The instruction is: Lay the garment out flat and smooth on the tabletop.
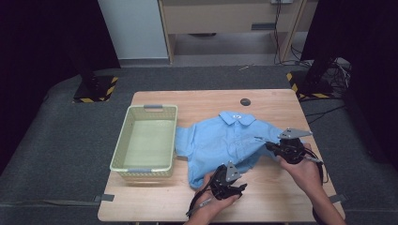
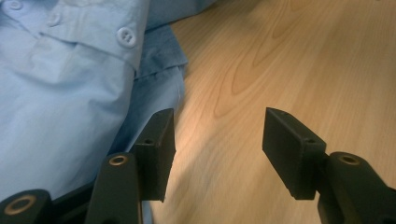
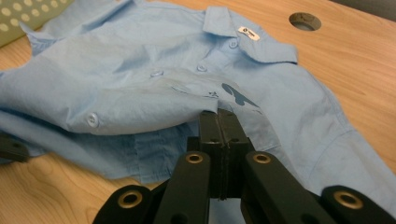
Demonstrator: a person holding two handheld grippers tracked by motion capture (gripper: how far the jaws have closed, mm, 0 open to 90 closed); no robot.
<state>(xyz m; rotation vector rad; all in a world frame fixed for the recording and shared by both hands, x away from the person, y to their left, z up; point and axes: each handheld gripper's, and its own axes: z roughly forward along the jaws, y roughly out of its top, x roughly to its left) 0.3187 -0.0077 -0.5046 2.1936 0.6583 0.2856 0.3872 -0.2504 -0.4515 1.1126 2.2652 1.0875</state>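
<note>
Two grippers work a blue shirt (image 1: 225,140): right gripper (image 3: 218,114) pinches its front placket, left gripper (image 2: 217,144) gapes empty beside the hem, likely needing to grasp next.

Both grippers are looking black all over. The left gripper (image 1: 228,183) and the right gripper (image 1: 285,148) are each wearing a grey three-cornered plate on top. Brass-coloured rings are shining on the jaws. A thin cable is trailing from each.

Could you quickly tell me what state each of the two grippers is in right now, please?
Left gripper: open, jaws apart over bare wood beside the light blue button-up cotton shirt, holding nothing.
Right gripper: shut on a fold of that shirt's front.
</note>
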